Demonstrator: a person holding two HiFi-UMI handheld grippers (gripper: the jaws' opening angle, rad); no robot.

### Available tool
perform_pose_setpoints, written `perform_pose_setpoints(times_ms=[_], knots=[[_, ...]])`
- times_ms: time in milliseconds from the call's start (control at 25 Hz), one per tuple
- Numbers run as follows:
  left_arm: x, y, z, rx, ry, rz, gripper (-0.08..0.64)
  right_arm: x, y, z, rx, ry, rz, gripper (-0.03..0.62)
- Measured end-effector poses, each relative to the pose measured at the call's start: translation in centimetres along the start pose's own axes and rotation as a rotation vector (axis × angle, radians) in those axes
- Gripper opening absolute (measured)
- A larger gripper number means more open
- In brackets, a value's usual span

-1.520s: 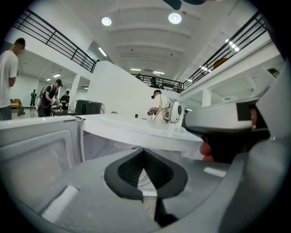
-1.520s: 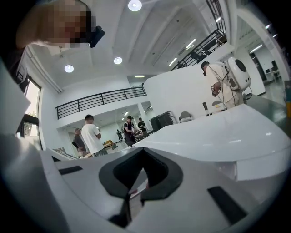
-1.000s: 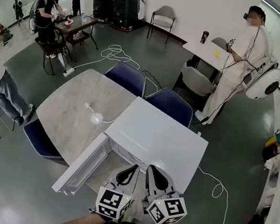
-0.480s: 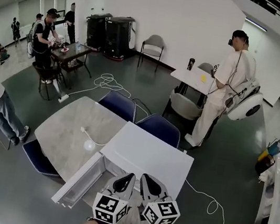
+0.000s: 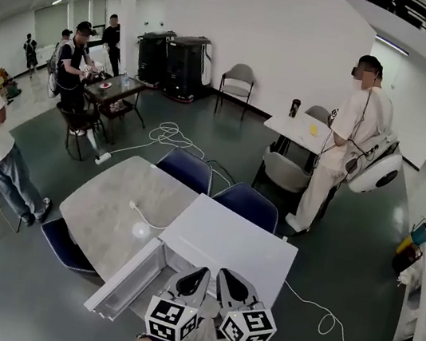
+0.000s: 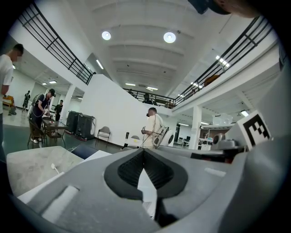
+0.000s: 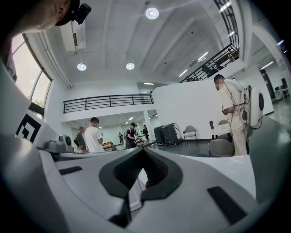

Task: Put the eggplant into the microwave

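Observation:
The white microwave stands on a grey table, and its door hangs open to the left. No eggplant shows in any view. My two grippers sit side by side at the bottom of the head view, in front of the microwave's open front. On the left gripper the jaws are shut, and the left gripper view shows its dark pads meeting with nothing between them. The right gripper is likewise shut and empty, its pads touching at the tips. The microwave's inside is hidden behind the grippers.
A white cable with a round puck lies on the table. Two blue chairs stand behind the table, another at its left. A person stands at the right by a small table; others are at the far left. A cord trails on the floor.
Both grippers have risen a little together and stay shut. The head view has tilted up and shows more of the room.

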State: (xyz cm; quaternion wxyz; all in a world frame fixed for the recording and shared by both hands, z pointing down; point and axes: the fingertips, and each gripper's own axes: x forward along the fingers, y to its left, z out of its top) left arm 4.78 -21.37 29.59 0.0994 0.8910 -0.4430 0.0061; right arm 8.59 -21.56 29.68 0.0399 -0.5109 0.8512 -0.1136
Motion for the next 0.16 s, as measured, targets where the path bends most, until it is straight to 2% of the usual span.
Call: perform_pose_setpoints(times_ms=[160], knots=[[-0.47,-0.71,-0.42,0.001,0.001,-0.005,0.008,-0.85,0.11,-0.24,0.0,-0.003,-0.003,0.002]])
